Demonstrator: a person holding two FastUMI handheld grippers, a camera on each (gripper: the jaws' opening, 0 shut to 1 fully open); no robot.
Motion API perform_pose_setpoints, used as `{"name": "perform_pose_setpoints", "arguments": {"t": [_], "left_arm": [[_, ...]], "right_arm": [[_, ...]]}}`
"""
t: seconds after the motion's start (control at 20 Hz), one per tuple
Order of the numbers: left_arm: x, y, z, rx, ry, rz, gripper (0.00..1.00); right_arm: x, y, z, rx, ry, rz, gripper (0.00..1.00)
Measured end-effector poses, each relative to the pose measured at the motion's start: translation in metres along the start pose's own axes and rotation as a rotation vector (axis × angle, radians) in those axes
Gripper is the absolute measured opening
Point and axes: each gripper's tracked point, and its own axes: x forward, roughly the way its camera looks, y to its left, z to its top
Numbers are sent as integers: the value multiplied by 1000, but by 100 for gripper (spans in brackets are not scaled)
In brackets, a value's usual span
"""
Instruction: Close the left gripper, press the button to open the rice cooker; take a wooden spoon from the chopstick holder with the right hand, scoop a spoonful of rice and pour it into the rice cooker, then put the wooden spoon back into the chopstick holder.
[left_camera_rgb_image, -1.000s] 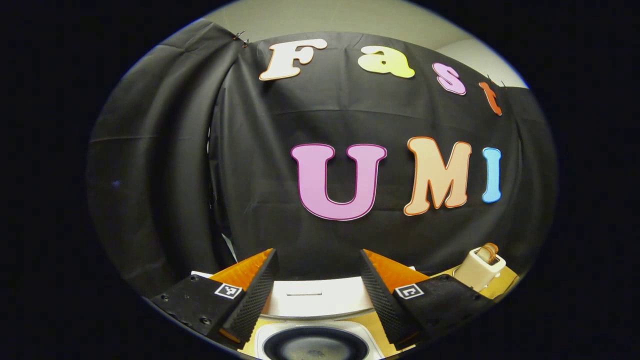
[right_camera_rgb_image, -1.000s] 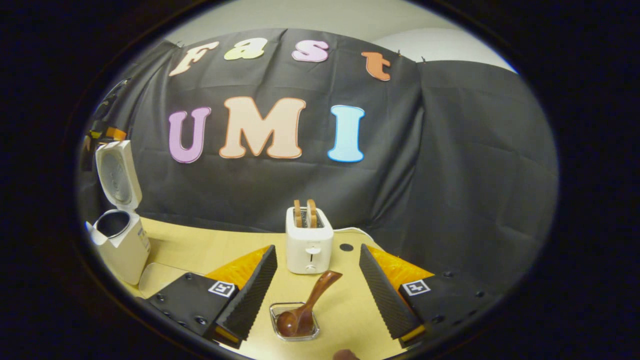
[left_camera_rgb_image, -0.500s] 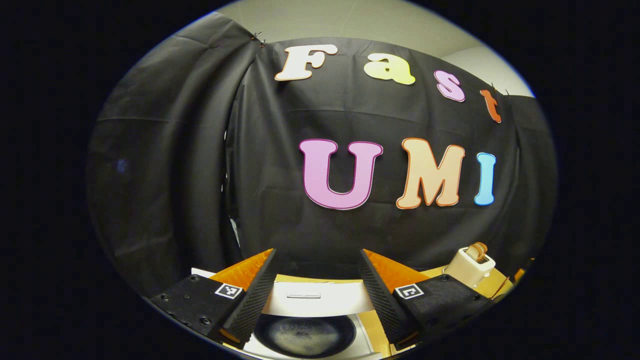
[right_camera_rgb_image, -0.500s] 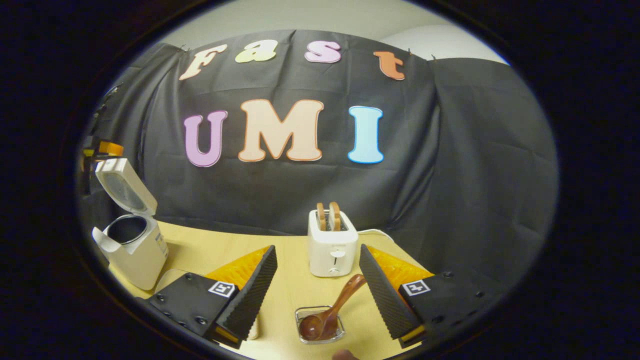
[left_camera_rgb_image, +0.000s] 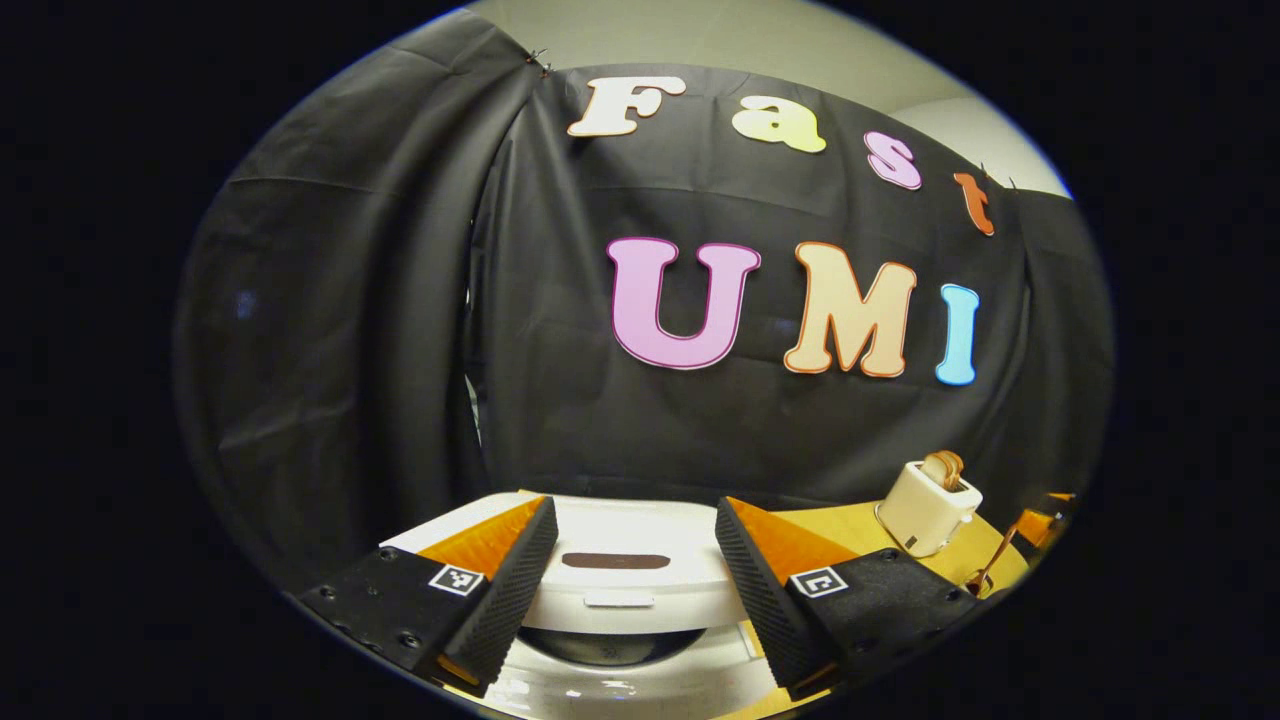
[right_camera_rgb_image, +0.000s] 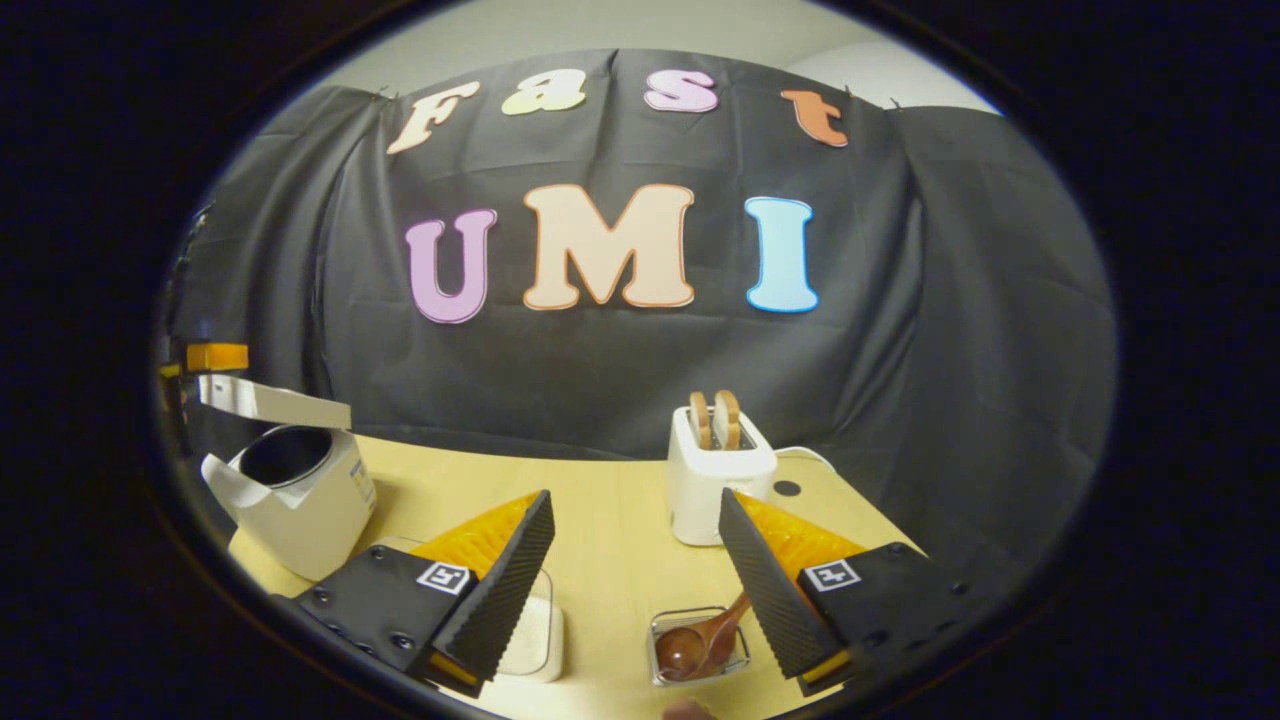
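Starting at the left, we hold the left gripper (left_camera_rgb_image: 628, 590) with its jaws spread wide and empty, just above the rice cooker (left_camera_rgb_image: 620, 600), whose lid (right_camera_rgb_image: 272, 402) hangs partly lowered over the dark pot in the right gripper view. Further right, our right gripper (right_camera_rgb_image: 632, 590) is likewise wide open and grips nothing, near the chopstick holder (right_camera_rgb_image: 700, 648) on the table (right_camera_rgb_image: 600, 500), where the wooden spoon (right_camera_rgb_image: 700, 643) leans, with the toaster (right_camera_rgb_image: 718, 478) beyond.
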Motion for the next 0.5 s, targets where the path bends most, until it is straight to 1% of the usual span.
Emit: {"name": "perform_pose_setpoints", "arguments": {"t": [0.15,0.25,0.4,0.5], "left_arm": [[-8,0,-12,-5,-6,1,96],[-13,-1,-22,15,-3,-1,96],[-16,1,-41,55,36,6,96],[-17,2,-49,49,48,9,96]], "right_arm": [[1,4,-1,-12,3,10,100],[2,6,-2,-10,10,11,100],[3,6,-5,-12,15,10,100],[4,6,-6,-11,20,10,100]]}}
